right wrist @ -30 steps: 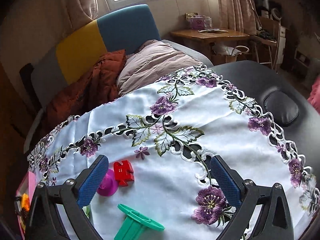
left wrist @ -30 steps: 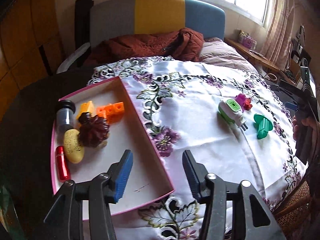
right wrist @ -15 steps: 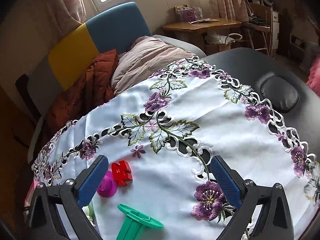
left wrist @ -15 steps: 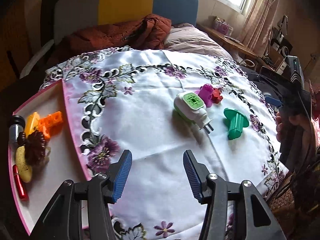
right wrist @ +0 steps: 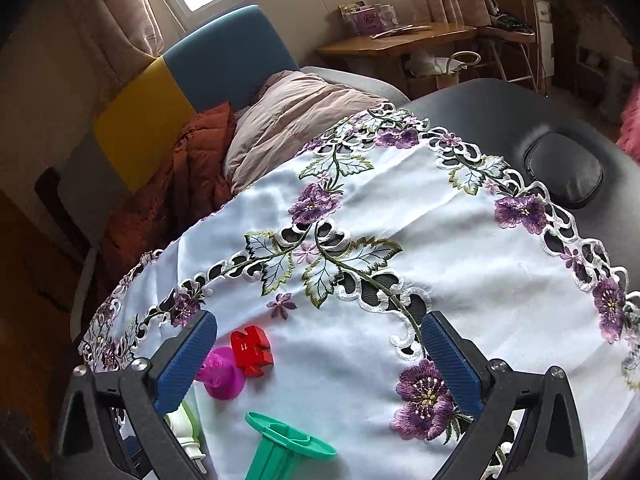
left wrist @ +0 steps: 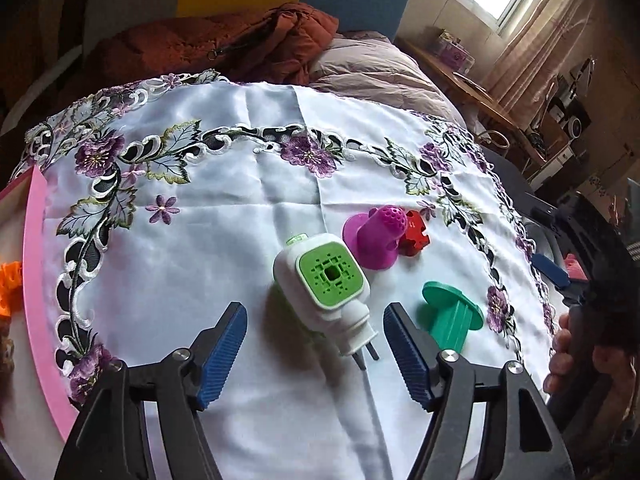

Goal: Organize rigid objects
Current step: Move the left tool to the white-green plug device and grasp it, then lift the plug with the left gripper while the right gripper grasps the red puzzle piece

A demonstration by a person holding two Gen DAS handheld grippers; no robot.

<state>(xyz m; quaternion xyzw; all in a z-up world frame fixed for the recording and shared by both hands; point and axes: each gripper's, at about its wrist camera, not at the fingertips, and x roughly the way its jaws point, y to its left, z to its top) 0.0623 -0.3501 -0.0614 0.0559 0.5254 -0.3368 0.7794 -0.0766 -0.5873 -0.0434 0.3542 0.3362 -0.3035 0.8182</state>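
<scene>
Here, from my left wrist, my left gripper gapes wide and empty around the white-and-green plug-in device on the tabletop; only this view shows the pink tray. From my right wrist, my right gripper hangs wide, holding nothing, with the red puzzle piece and magenta cone close by its left finger and the green spool nearer the camera.

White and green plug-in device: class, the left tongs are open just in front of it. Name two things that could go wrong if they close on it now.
1. The left tongs line up with the narrow pin end of the plug-in device; a grip there might slip or twist.
2. The magenta piece and the green spool lie close by, so a wide approach could knock them.
</scene>
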